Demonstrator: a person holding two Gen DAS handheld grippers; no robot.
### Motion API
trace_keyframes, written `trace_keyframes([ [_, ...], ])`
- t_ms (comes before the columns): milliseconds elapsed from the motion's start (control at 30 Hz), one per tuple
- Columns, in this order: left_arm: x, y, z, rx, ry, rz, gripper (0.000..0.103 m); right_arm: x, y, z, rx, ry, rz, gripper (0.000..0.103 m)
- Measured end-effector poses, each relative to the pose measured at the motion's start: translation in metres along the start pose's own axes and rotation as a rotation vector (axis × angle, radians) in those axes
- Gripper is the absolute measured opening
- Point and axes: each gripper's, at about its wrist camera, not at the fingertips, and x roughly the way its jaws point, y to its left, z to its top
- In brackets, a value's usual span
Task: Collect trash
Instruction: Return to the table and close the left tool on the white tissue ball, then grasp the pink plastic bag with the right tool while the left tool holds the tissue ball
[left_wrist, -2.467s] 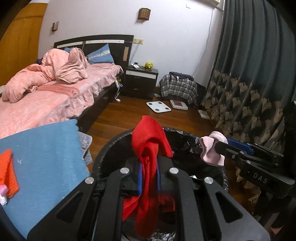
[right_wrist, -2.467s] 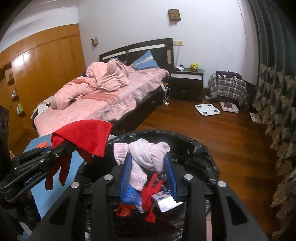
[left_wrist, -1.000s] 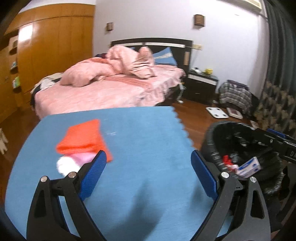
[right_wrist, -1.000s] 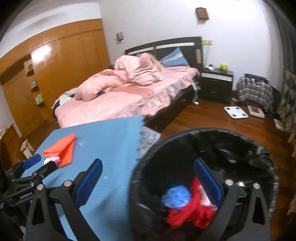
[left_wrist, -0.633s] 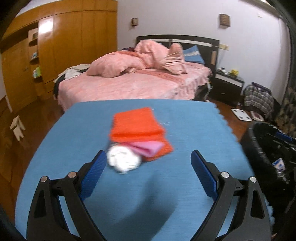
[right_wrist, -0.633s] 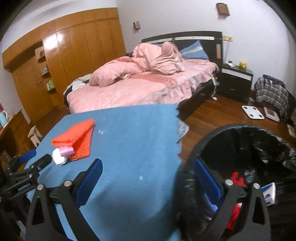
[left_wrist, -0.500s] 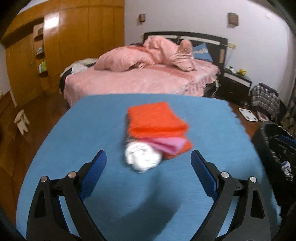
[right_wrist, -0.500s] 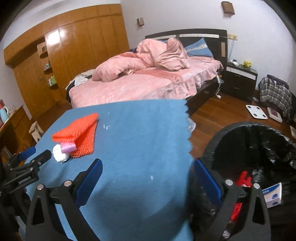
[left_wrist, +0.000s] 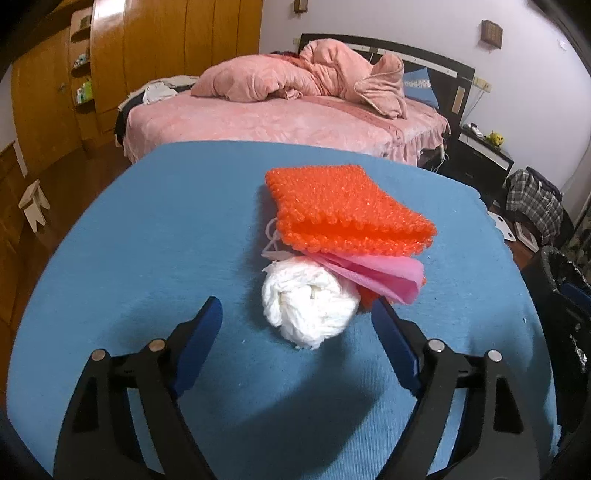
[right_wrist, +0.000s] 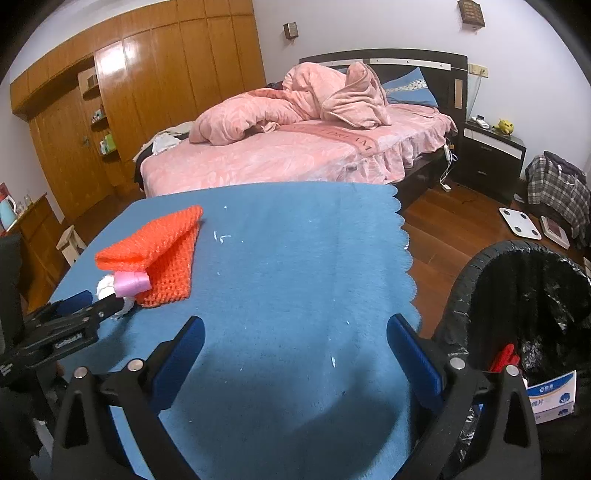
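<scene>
On the blue-covered table (left_wrist: 147, 258) lies a small pile: a folded orange knitted cloth (left_wrist: 343, 210), a pink sheet (left_wrist: 380, 277) sticking out under it, and a white crumpled wad (left_wrist: 310, 306) in front. My left gripper (left_wrist: 297, 325) is low over the table, its jaws closing, with the white wad just ahead between the fingertips and the pads clear of it. In the right wrist view the same orange cloth (right_wrist: 159, 254) and the left gripper (right_wrist: 98, 301) sit at the left. My right gripper (right_wrist: 295, 332) stands open over bare blue cloth, empty. The black-lined trash bin (right_wrist: 517, 288) stands to its right.
The bin (left_wrist: 565, 273) holds a red item and a blue-and-white box (right_wrist: 550, 397). A pink bed (right_wrist: 295, 147) lies beyond the table, a wooden stool (left_wrist: 33, 199) at the left, a nightstand (right_wrist: 491, 155) and a white scale (right_wrist: 519, 221) on the wood floor.
The left gripper came down closer to the pile and its jaws narrowed around the white wad. The right gripper swung left from over the bin to over the table.
</scene>
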Motion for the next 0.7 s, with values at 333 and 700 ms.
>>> trace_keyframes([
  [333, 0.01, -0.007, 0.001, 0.022, 0.025, -0.063, 0.041, 0.008, 0.005, 0.001, -0.011, 0.018, -0.001, 0.097],
  [700, -0.027, 0.015, -0.013, -0.007, -0.033, -0.02, 0.041, 0.015, 0.029, 0.006, -0.045, 0.01, 0.046, 0.097],
])
